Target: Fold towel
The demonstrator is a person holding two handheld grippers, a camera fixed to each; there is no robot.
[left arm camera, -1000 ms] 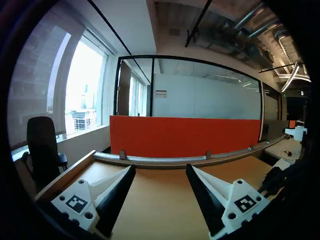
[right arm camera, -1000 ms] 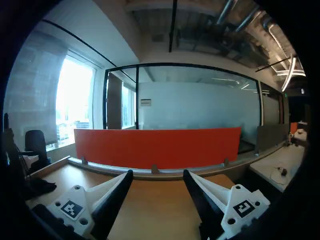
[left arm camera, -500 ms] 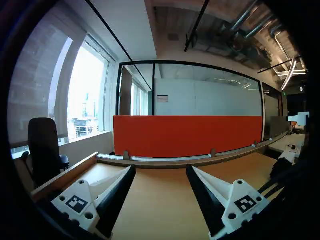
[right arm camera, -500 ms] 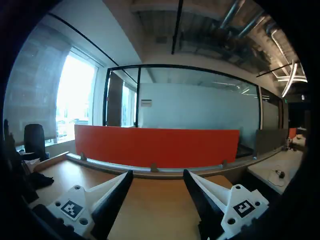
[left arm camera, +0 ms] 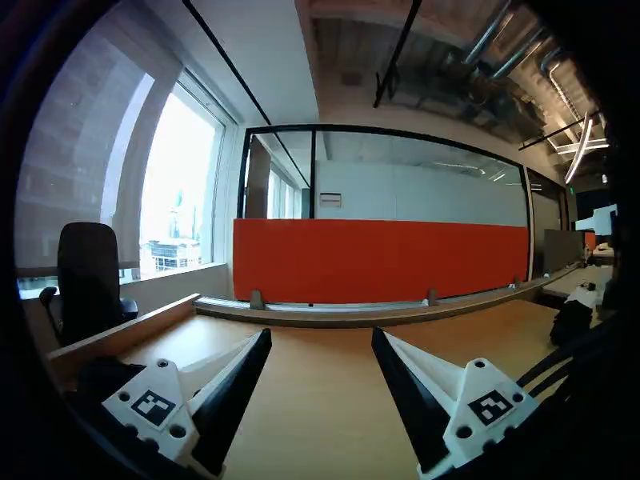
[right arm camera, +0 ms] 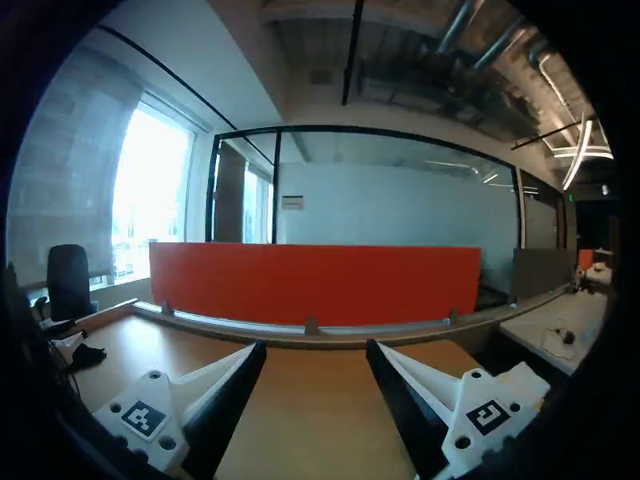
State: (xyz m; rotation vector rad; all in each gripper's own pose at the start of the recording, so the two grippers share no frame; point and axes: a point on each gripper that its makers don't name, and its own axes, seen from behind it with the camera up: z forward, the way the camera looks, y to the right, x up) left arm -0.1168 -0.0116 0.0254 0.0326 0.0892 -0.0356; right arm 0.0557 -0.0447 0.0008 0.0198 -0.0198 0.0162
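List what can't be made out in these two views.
- Left gripper view: wall sign, too small to read.
- Left gripper view: dark shape at right, cut off by the edge.
- Right gripper view: dark lump on the desk, far left, too small to identify.

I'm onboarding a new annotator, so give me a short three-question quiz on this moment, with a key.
1. True or false: the left hand-held gripper is shut.
2. What colour is the partition behind the desk? A blue, B orange, C green.
3. Fill in: in the left gripper view, a black office ___ stands near the window.

Key: 1 false, it is open over bare desk; 2 B; 3 chair.
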